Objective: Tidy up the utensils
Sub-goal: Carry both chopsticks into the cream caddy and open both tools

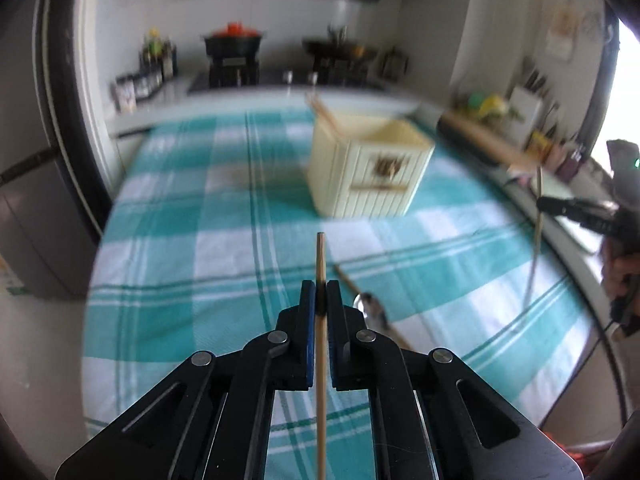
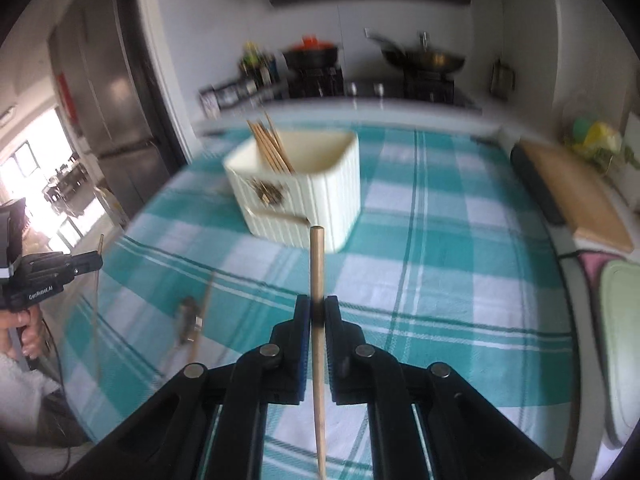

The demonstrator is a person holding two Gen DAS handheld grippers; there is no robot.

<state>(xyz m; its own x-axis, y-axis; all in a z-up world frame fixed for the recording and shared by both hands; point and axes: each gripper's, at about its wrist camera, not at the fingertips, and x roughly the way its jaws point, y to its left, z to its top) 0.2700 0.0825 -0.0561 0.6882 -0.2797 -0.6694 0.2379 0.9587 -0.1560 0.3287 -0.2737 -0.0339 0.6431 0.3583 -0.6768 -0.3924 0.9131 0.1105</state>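
My left gripper (image 1: 320,292) is shut on a thin wooden chopstick (image 1: 320,256) that stands up between its pads, above the teal checked cloth (image 1: 208,240). In the right wrist view my right gripper (image 2: 318,308) is shut on a thicker wooden stick (image 2: 316,260), also upright. A cream ribbed utensil holder (image 1: 372,168) (image 2: 304,200) stands farther back on the cloth, with several chopsticks (image 2: 270,148) leaning in it. A metal spoon (image 1: 370,306) (image 2: 188,320) lies on the cloth beside a wooden stick. Each view shows the other gripper at its edge: the right gripper (image 1: 548,204), the left gripper (image 2: 94,260).
A wooden cutting board (image 2: 576,192) lies along the counter on the right, with a pale green board (image 2: 624,340) nearer. Behind the table a stove holds a black pot (image 2: 312,54) and a wok (image 2: 424,60). A dark fridge (image 2: 112,100) stands on the left.
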